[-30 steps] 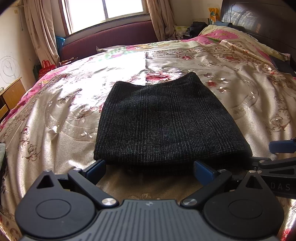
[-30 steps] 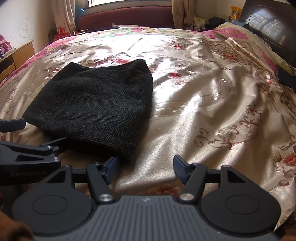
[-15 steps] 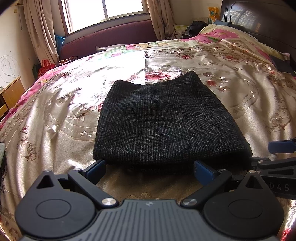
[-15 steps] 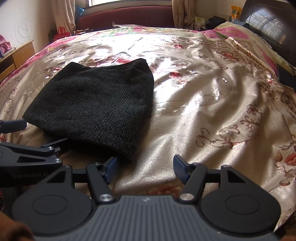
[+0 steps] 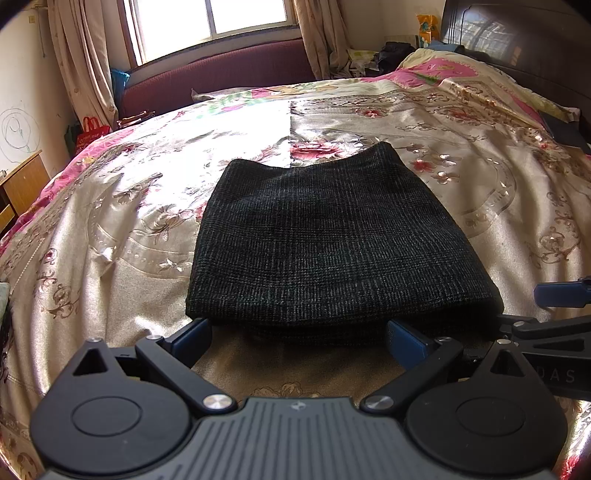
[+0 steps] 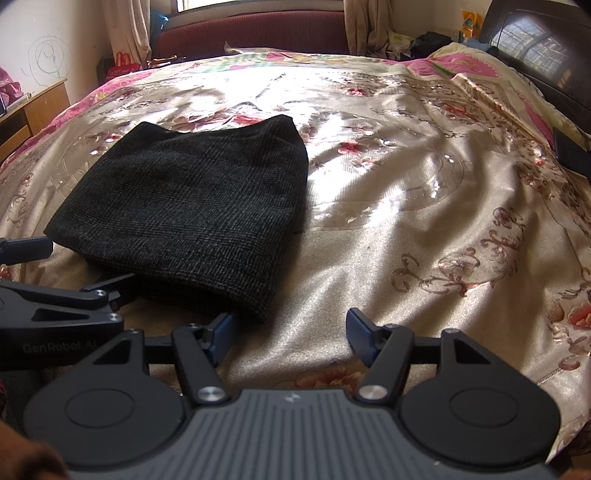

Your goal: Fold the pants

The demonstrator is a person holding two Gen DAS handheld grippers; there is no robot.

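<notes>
On bed centre we've got the dark grey-black woven pants [image 5: 332, 243], folded to a flat rectangle on the shiny beige floral satin bedspread [image 5: 122, 258]. Our left gripper [image 5: 298, 338] sits at the stack's 6 o'clock edge, blue pads spread wide, nothing pinched. Our right gripper [image 6: 291, 332] is at the stack's near corner, approx 5 o'clock, jaws spread too, empty over bare spread. Window w/ curtains [image 5: 210, 22] at 12.
</notes>
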